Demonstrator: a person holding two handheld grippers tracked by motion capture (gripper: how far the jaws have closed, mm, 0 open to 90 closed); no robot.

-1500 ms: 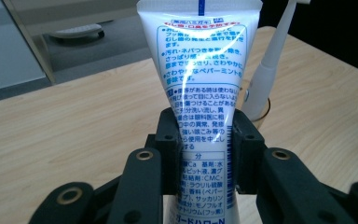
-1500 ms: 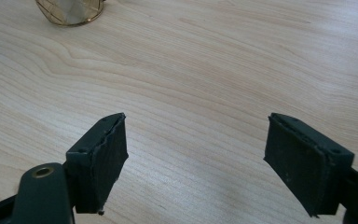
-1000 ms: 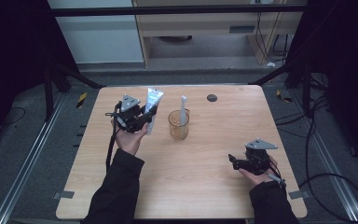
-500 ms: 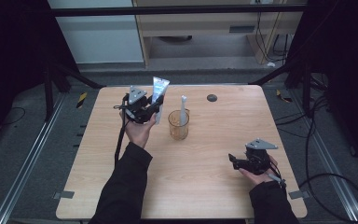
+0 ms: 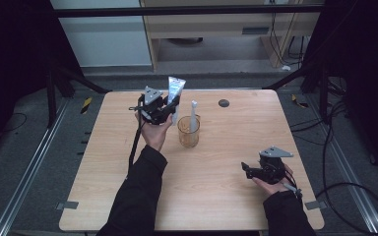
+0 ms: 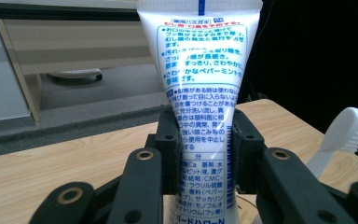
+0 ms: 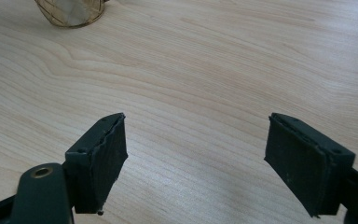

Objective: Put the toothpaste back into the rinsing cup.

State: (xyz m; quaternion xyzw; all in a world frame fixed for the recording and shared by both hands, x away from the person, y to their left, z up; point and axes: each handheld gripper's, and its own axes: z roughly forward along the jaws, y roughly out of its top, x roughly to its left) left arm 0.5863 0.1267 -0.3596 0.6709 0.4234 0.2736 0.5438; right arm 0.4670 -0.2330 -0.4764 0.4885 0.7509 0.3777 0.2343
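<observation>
Left gripper (image 6: 204, 154) jaws clamp a white toothpaste tube (image 6: 200, 84) upright, crimped end up; toothbrush (image 6: 349, 133) head at right, above table (image 6: 51, 163).

Your left gripper (image 5: 165, 109) is raised at the far left of the table (image 5: 128, 196), arm stretched forward, its jaws clamped on a tube (image 6: 200, 93) that stands upright between them. Your right gripper (image 5: 250, 171) rests low at the near right, pointing left, jaws spread wide with nothing between them, wrist level
</observation>
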